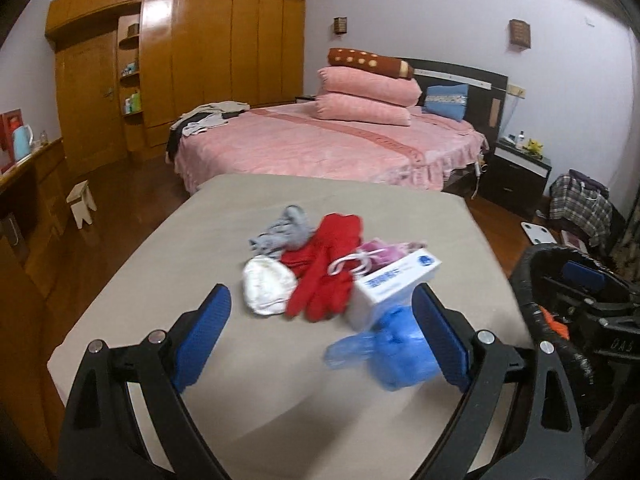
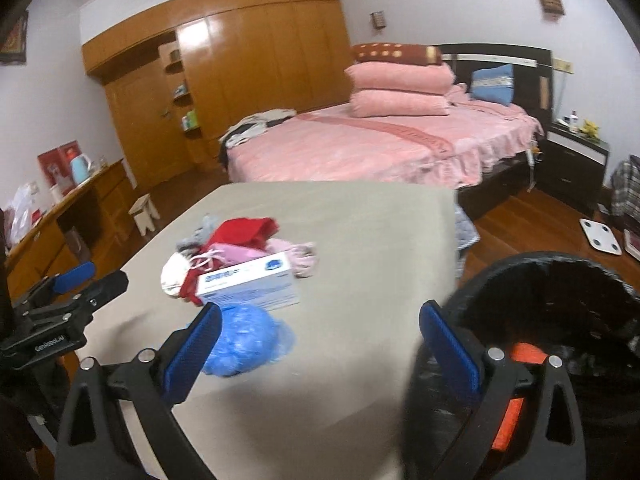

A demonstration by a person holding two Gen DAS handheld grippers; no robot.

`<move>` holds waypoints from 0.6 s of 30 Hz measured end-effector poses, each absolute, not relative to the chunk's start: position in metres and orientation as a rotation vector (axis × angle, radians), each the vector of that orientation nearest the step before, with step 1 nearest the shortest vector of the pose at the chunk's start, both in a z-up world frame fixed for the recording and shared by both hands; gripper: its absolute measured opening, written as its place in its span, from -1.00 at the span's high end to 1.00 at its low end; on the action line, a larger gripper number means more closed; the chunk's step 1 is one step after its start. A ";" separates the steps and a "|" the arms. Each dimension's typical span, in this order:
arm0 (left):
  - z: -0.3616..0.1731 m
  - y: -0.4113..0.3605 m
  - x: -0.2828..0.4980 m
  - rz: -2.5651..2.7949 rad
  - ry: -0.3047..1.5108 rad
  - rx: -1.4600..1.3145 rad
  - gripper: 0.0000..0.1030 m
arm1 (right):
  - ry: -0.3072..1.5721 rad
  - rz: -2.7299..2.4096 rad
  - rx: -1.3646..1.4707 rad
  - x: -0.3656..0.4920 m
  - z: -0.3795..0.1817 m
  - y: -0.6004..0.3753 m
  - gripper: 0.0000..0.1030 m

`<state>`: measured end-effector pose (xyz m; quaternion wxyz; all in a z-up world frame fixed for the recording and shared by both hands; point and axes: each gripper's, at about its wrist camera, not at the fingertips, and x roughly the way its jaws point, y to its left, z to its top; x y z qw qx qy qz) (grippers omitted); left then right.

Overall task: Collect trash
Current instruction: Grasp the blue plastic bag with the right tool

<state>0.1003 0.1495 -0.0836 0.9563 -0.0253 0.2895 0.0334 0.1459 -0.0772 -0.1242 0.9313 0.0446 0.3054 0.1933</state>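
**A:** ok what's the setup, biggest stuff first?

**B:** Beige table [image 1: 280, 380] in a bedroom, pink bed [image 1: 320, 148] behind it. Black bin [image 2: 560, 280] sits just off the table's right edge, lined with a black bag. Inside I can see something orange [image 2: 528, 354], rest is too dark to tell.

**A:** and the trash?

**B:** All in one pile mid-table. Red gloves [image 1: 324, 276], grey cloth [image 1: 286, 226], white box [image 1: 396, 284] with blue print, which looks shut so no idea what's in it. A crumpled blue bag [image 1: 390, 344] touches the box's near side, a white wad [image 1: 266, 286] lies left of the gloves, and pink stuff [image 1: 384, 250] is behind the box.

**A:** grippers?

**B:** Left gripper [image 1: 322, 320] fingers spread wide, nothing between the pads, blue bag just by the right finger. Right gripper [image 2: 320, 334] also wide apart and empty, sitting between the pile and the bin.
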 end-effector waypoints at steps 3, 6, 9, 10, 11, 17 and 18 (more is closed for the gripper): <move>-0.090 0.160 0.102 0.085 0.595 -0.061 -0.73 | 0.642 0.427 0.077 0.153 -0.135 -0.056 -0.89; -0.098 0.170 0.103 0.100 0.606 -0.070 -0.73 | 0.669 0.452 0.055 0.159 -0.147 -0.037 -0.89; -0.105 0.180 0.103 0.112 0.619 -0.076 -0.73 | 0.702 0.464 0.040 0.168 -0.160 -0.023 -0.89; -0.107 0.183 0.104 0.116 0.623 -0.078 -0.73 | 0.718 0.466 0.038 0.172 -0.165 -0.018 -0.89; -0.108 0.186 0.104 0.120 0.625 -0.079 -0.73 | 0.729 0.468 0.037 0.174 -0.169 -0.014 -0.89; -0.116 0.197 0.108 0.137 0.643 -0.094 -0.73 | 0.808 0.489 0.008 0.188 -0.186 0.004 -0.88; -0.118 0.197 0.108 0.138 0.645 -0.096 -0.73 | 0.822 0.491 0.003 0.189 -0.188 0.006 -0.87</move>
